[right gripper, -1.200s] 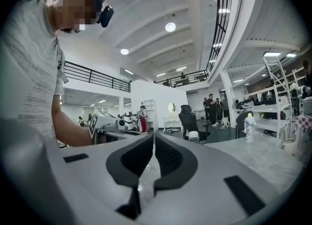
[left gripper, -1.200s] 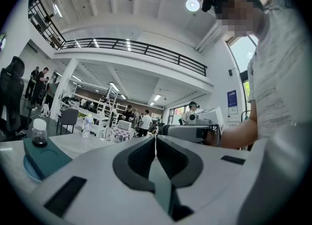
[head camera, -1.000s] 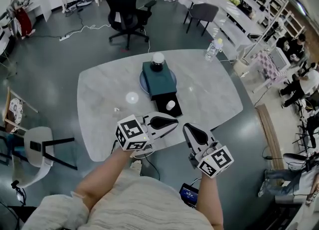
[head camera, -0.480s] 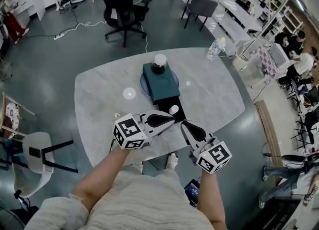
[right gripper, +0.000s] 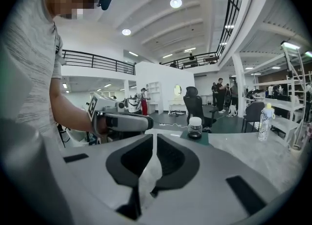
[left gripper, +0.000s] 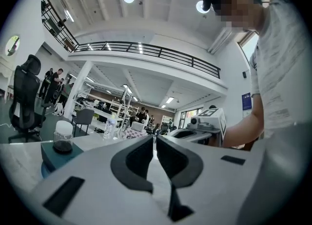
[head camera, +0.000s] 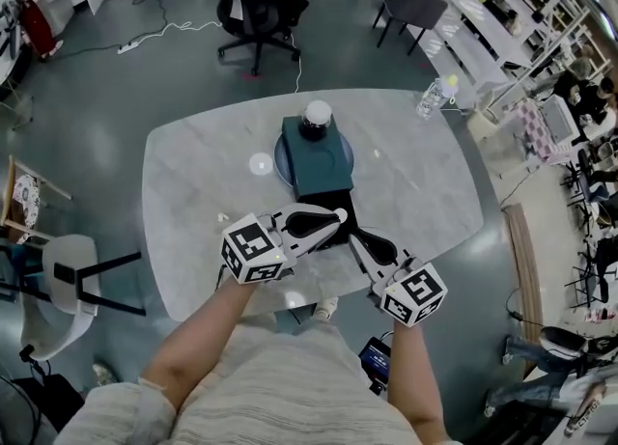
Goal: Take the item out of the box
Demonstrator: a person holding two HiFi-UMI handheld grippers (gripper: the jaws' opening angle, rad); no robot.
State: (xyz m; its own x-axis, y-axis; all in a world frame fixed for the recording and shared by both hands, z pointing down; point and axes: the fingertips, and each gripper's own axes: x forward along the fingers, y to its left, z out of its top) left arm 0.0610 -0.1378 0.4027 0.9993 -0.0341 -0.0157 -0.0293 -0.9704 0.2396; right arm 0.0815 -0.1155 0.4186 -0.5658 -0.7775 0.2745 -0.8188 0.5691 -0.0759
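A teal box (head camera: 319, 165) lies on a blue plate (head camera: 281, 160) in the middle of the marble table (head camera: 193, 202). A white-lidded jar (head camera: 317, 118) stands on the box's far end. The box's black inner tray (head camera: 335, 211) sticks out toward me, mostly covered by my grippers. Left gripper (head camera: 336, 224) and right gripper (head camera: 353, 237) meet tip to tip over that tray, both shut with nothing between the jaws. The small white item is hidden. In the left gripper view the shut left gripper (left gripper: 155, 138) points past the jar (left gripper: 63, 136). In the right gripper view the right gripper (right gripper: 155, 135) faces the jar (right gripper: 195, 127).
A water bottle (head camera: 436, 97) stands at the table's far right edge, and a small white disc (head camera: 260, 163) lies left of the plate. A black office chair (head camera: 256, 9) stands beyond the table, and a pale chair (head camera: 68, 284) to its left.
Both grippers have moved forward over the black tray and come together. The small white item that showed on the tray is now covered by them.
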